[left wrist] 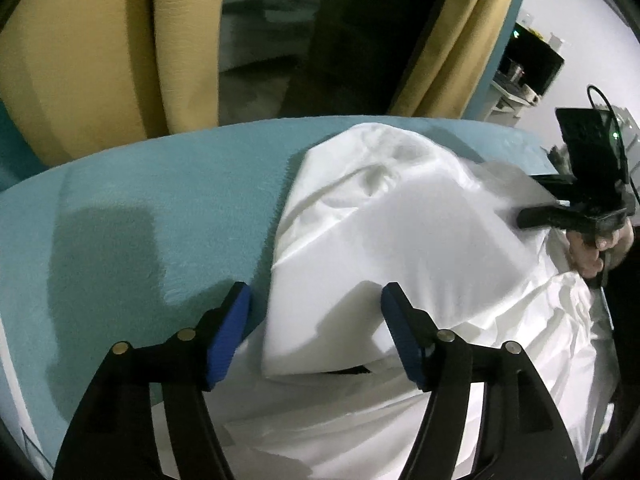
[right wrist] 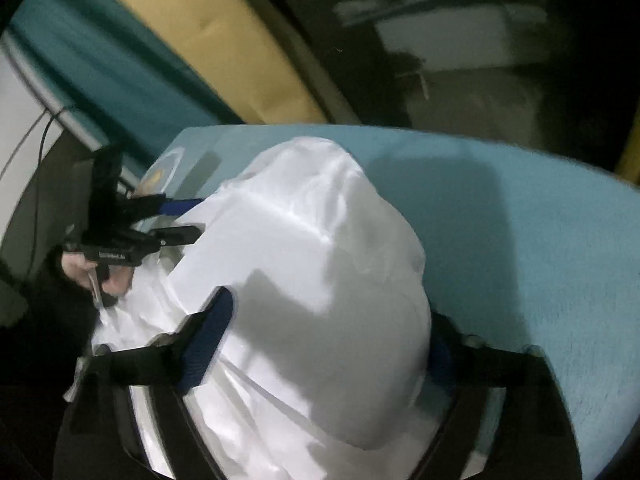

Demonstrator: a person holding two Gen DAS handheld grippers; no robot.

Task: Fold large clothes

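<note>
Dim fisheye views, hard shadows, motion blur on the right.

1. The white garment [left wrist: 400, 248] is lying heaped across the middle of the teal table [left wrist: 152, 208], blocking any low pass there.
2. To the heap's left in the left wrist view, bare tabletop is lying open up to the far edge.
3. In the right wrist view, bare teal is stretching to the heap's right [right wrist: 540, 240], free for a gripper.
4. The left gripper [left wrist: 316, 320] is standing wide at the heap's near left edge; the right gripper [right wrist: 320, 344] is straddling the heap, filling that side.
5. Yellow curtains [left wrist: 80, 60] are hanging just beyond the far edge, limiting reach there.
</note>
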